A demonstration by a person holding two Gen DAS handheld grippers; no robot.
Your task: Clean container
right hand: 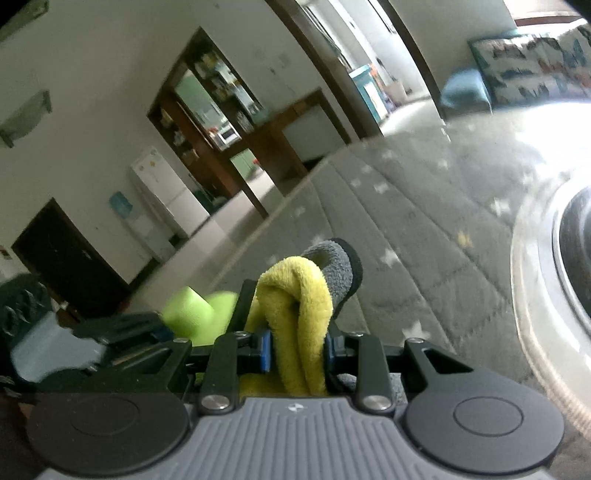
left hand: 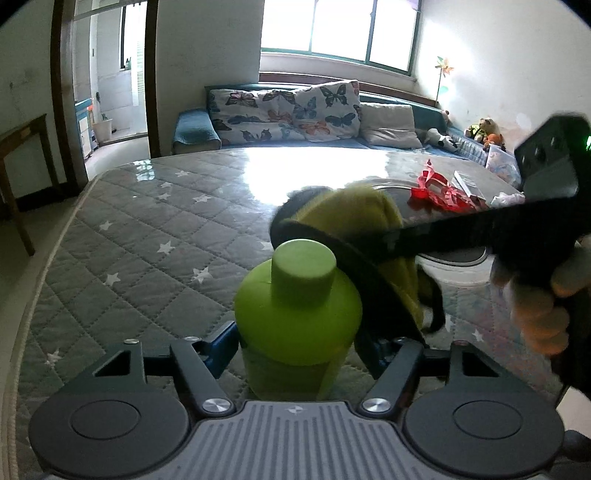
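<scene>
Grey quilted mattress (left hand: pixel 129 236) with small white stars fills the ground under both grippers, and beyond it stands a sofa with butterfly cushions (left hand: pixel 284 110) below a bright window (left hand: pixel 340 29). Between the fingers of the left gripper (left hand: pixel 299 347) stands a lime-green bottle (left hand: pixel 299 306), upright, its round cap just ahead of the fingertips; the blue-padded fingers (left hand: pixel 221 343) press against its sides, so this gripper is closed on the bottle. Just to the right of the bottle, and touching or nearly touching its shoulder, the right gripper (right hand: pixel 297 347) comes across from the right edge of the left camera's view, held by a person's hand (left hand: pixel 535 299). Its jaws are clamped on a folded yellow cloth (right hand: pixel 295 314) with a grey backing, which bulges out ahead of its fingertips. From the right camera, the green bottle shows blurred, low and to the left of that gripper, with the left gripper's body beside it. Ahead and to the right of the right gripper lies a pale round basin (right hand: pixel 535 258) with a dark inside, resting on the mattress. Farther off, past the right gripper as the left camera sees it, red plastic pieces (left hand: pixel 439 192) lie on the mattress, and soft toys (left hand: pixel 484 131) sit at the sofa's far end.
</scene>
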